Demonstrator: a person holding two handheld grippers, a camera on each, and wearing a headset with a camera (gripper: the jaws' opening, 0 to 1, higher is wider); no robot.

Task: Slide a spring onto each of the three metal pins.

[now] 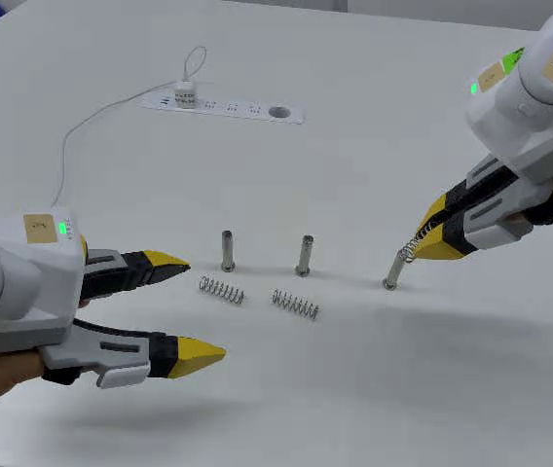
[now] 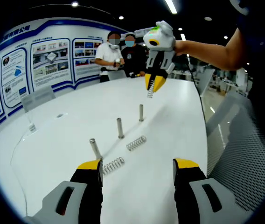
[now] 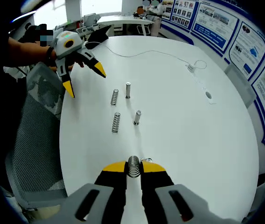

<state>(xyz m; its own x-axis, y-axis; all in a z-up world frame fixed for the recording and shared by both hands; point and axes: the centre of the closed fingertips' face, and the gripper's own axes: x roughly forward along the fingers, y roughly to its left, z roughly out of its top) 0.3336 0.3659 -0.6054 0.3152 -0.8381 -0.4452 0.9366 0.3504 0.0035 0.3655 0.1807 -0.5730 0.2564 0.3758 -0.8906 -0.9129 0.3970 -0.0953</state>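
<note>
Three metal pins stand upright on the white table: the left pin [image 1: 228, 251], the middle pin [image 1: 305, 255] and the right pin [image 1: 393, 269]. Two springs lie flat in front of them, one [image 1: 222, 290] on the left and one [image 1: 295, 305] further right. My right gripper [image 1: 423, 243] is shut on a third spring [image 1: 411, 251], held tilted just above the right pin's top. In the right gripper view that spring [image 3: 133, 165] sits between the yellow tips, with the pin [image 3: 146, 161] right behind. My left gripper [image 1: 202, 308] is open beside the left spring, holding nothing.
A white power strip [image 1: 223, 105] with a plug [image 1: 185, 94] and a cable lies at the back of the table. A mesh chair [image 3: 39, 140] stands by the table's edge. Two people [image 2: 118, 58] stand beyond the far side.
</note>
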